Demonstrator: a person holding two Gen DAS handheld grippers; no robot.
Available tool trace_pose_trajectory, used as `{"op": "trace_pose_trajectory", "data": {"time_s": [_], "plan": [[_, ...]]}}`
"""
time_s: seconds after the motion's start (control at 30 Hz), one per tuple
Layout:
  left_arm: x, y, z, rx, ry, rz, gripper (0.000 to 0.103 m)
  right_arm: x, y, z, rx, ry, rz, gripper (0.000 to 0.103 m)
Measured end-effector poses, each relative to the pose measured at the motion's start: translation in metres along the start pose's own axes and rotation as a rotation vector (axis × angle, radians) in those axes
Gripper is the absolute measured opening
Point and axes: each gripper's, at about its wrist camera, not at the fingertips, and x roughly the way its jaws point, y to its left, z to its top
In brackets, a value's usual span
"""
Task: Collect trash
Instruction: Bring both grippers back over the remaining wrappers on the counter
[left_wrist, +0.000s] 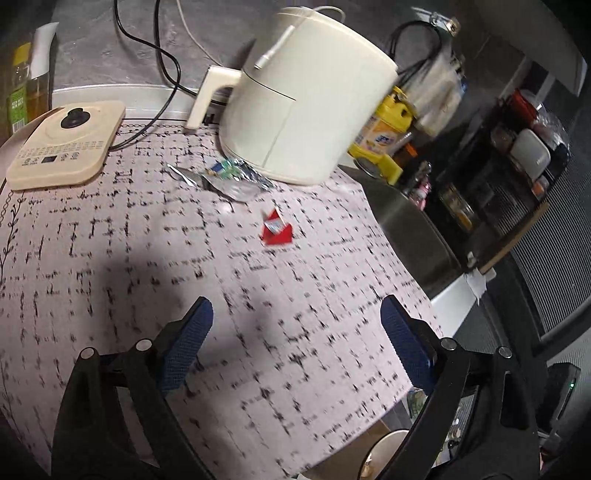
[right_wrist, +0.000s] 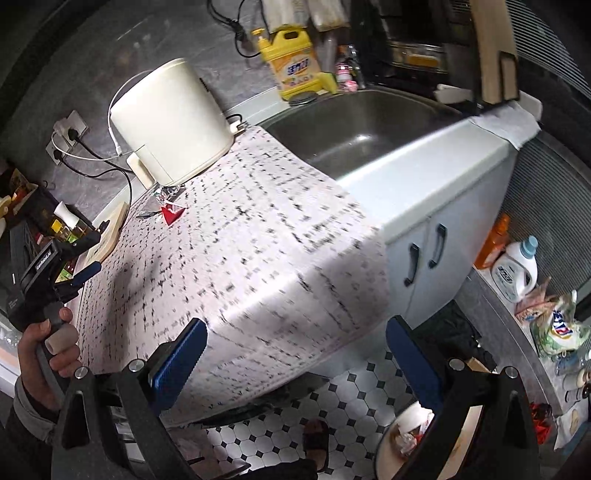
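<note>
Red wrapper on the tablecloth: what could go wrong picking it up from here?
The red wrapper lies flat on the tablecloth, so the open left gripper may pinch cloth with it. The silver foil wrapper sits against the air fryer, so reaching for it risks bumping the appliance.

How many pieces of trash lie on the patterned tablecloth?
2: a red wrapper mid-cloth, and a silver foil wrapper beside the cream air fryer. More may be hidden behind it.

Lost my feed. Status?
Left gripper, right gripper open, empty. Red wrapper, foil wrapper on table. Nothing blocking.
</note>
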Motion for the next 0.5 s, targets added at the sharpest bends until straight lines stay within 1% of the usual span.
{"op": "trace_pose_trajectory", "data": {"time_s": [0.17, 0.3, 0.47, 0.5], "plan": [[0.011, 0.022, 0.023, -0.017, -0.002, -0.007, 0.084, 0.023, 0.034, 0.019, -0.023, -0.002, 0.0, 0.092], [0.02, 0.037, 0.04, -0.009, 0.0, -0.009, 0.079, 0.041, 0.062, 0.033, -0.041, -0.01, 0.005, 0.091], [0.032, 0.055, 0.059, -0.012, 0.003, -0.017, 0.075, 0.07, 0.098, 0.049, -0.079, 0.0, 0.015, 0.086], [0.033, 0.058, 0.062, -0.015, 0.004, -0.02, 0.072, 0.076, 0.105, 0.052, -0.088, 0.003, 0.019, 0.085]]}}
